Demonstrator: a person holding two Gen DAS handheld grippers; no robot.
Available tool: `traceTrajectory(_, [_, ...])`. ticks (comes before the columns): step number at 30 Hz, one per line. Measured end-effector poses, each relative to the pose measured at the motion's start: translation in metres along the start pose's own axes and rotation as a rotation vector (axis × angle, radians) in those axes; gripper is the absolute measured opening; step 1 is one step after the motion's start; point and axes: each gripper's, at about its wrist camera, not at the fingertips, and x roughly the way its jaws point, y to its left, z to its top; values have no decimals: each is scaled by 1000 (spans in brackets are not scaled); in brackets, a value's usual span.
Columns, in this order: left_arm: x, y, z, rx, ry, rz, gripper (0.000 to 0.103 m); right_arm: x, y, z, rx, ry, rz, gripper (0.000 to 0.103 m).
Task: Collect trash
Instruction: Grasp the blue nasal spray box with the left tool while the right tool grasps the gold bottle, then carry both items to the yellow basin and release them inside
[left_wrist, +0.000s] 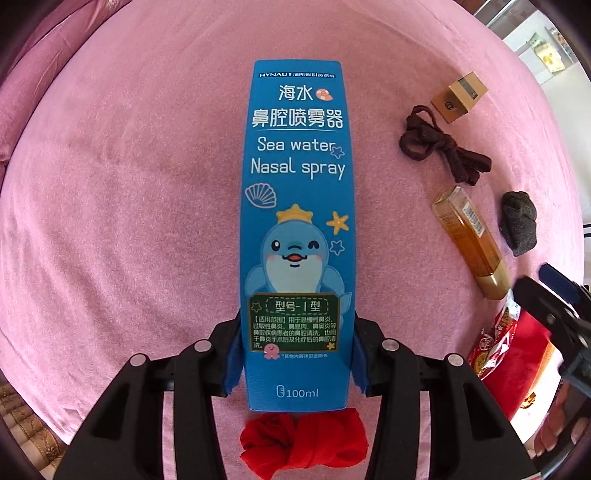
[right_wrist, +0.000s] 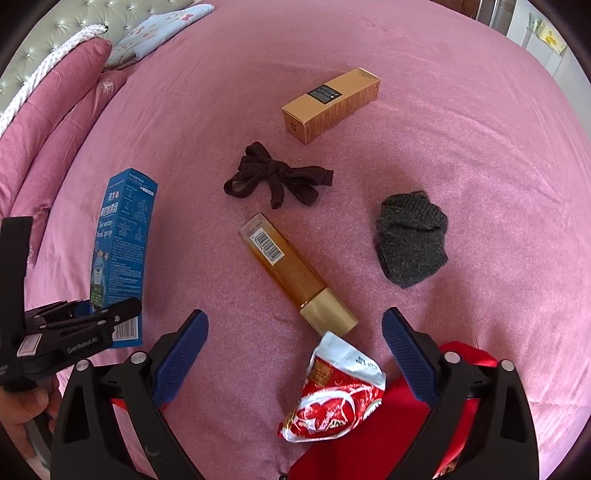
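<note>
Left tongs (left_wrist: 295, 354) squeeze my blue box (left_wrist: 295, 221) up above the pink bed (left_wrist: 110, 184). Right tongs (right_wrist: 295, 354) hang wide open over the red wrapper (right_wrist: 332, 398). My box could slip, since I only pinch its bottom end.

On the bed (right_wrist: 461, 122), we place each item relative to the bottle (right_wrist: 295, 275): knotted sock (right_wrist: 277, 181) behind it, carton (right_wrist: 332, 103) farther behind, rolled sock (right_wrist: 410, 238) to its right, wrapper (right_wrist: 332, 391) before its cap, nasal spray box (right_wrist: 122, 254) well to its left.
</note>
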Motion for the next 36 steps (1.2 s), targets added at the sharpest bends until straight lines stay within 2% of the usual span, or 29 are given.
traceTrajectory(4, [-12, -4, -6, 10, -17, -33, 46, 39, 2, 17, -47, 108, -29, 60])
traceTrajectory(6, [-21, -4, -13, 13, -17, -50, 46, 51, 2, 20, -51, 154, -36, 44])
traceTrajectory(11, [-44, -12, -23, 24, -27, -68, 46, 32, 2, 23, -16, 83, 4, 36])
traceTrajectory(16, [-67, 0, -43, 53, -51, -93, 46, -23, 8, 15, 24, -42, 76, 32])
traceTrajectory(18, [-77, -2, -51, 75, -55, -101, 46, -46, 8, 3, 58, -62, 107, 31])
traceTrajectory(24, [-89, -22, -78, 142, -28, -137, 46, -87, 0, -63, 204, -63, 204, 31])
traceTrajectory(28, [-94, -44, -112, 230, 3, -156, 46, -119, -7, -121, 290, -75, 187, 31])
traceTrajectory(36, [-110, -108, -192, 471, 79, -199, 46, -181, -70, -244, 506, -125, 117, 31])
